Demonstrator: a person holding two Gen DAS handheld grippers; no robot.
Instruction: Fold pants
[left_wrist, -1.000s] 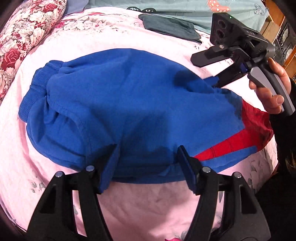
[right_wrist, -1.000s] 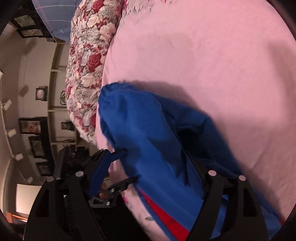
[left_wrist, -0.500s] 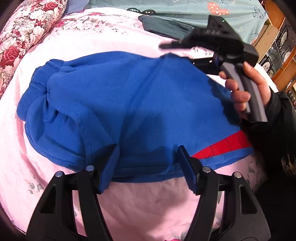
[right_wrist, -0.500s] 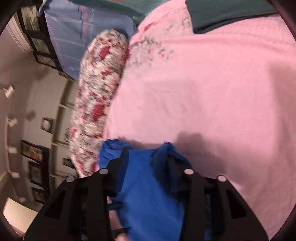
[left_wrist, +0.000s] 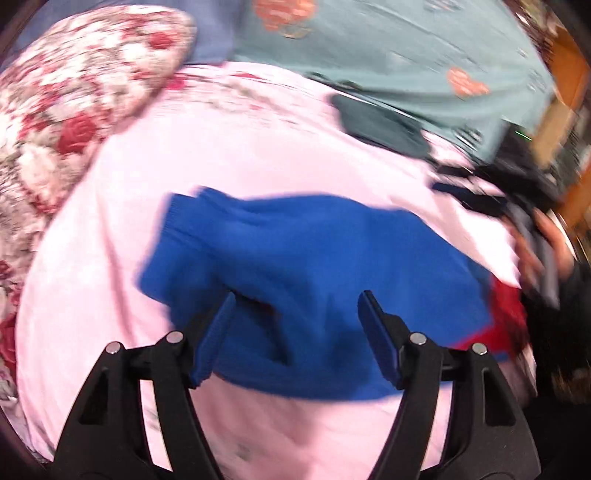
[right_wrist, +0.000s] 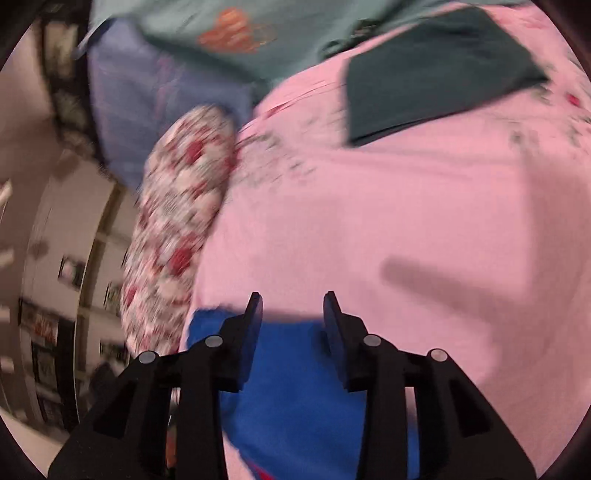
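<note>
Blue pants (left_wrist: 314, 266) lay folded into a compact bundle on the pink bedspread (left_wrist: 258, 155) in the left wrist view, smaller in frame than half a second before, a sign this gripper had drawn back from the cloth. The left gripper (left_wrist: 295, 332) hung above the near edge of the bundle with its jaws spread wide and nothing pinched; they had just opened a little further. At the right edge the right gripper (left_wrist: 491, 192), blurred in a hand (left_wrist: 546, 240), stood clear of the fabric.

From the right wrist view, the right gripper (right_wrist: 293, 317) had its jaws partly apart, having just reopened after closing on a pinch of cloth; the pants (right_wrist: 295, 387) now lay below, released. That fold looked finished.
</note>
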